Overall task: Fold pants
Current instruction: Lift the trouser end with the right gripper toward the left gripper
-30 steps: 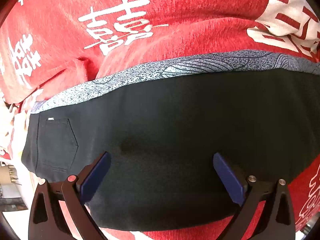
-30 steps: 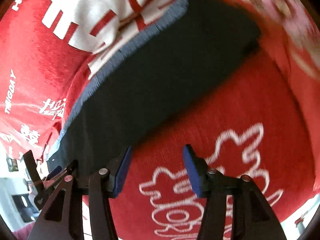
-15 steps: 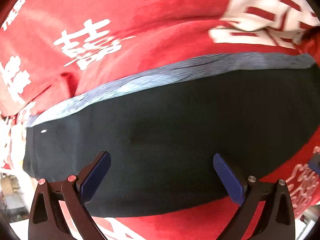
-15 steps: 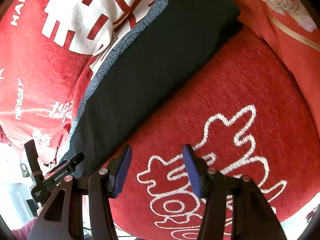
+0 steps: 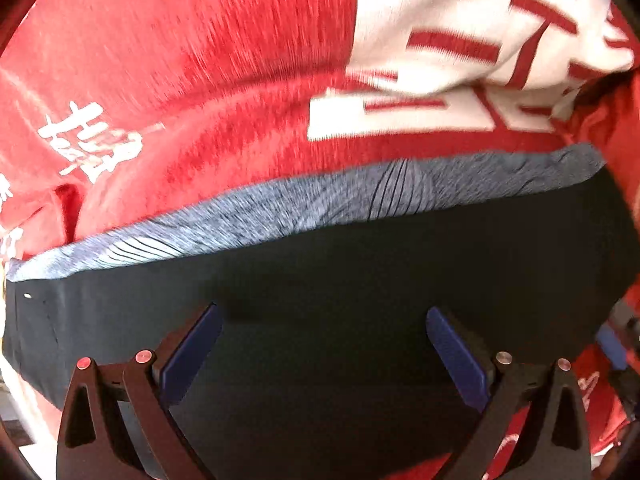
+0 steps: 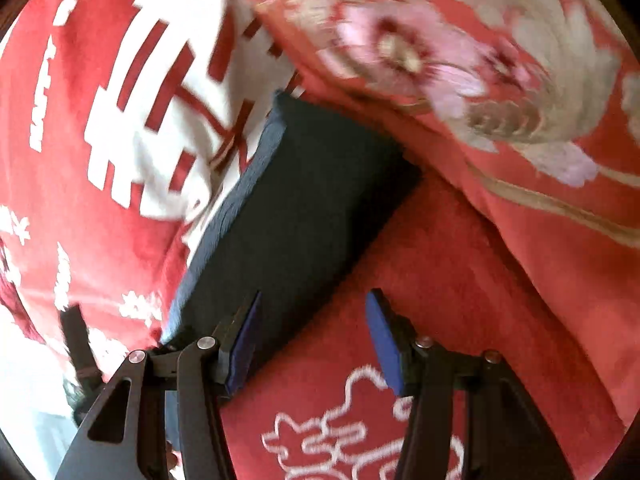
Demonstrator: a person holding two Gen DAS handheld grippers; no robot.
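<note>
Blue pads line the left claw (image 5: 322, 344), whose fingers stand wide apart at the bottom of the left wrist view with nothing gripped; only the black pants (image 5: 360, 300) lie beneath them. The pants spread across the lower half of that frame, a grey patterned strip (image 5: 320, 204) along their upper edge. Above it lies a red blanket (image 5: 200, 80) with white characters. In the right wrist view the right claw (image 6: 312, 334) is about half open and holds nothing; its left finger stands over the pants' edge, its right over the red blanket. The pants (image 6: 304, 208) run from lower left toward the centre. A red flowered quilt (image 6: 500, 100) fills the upper right.
</note>
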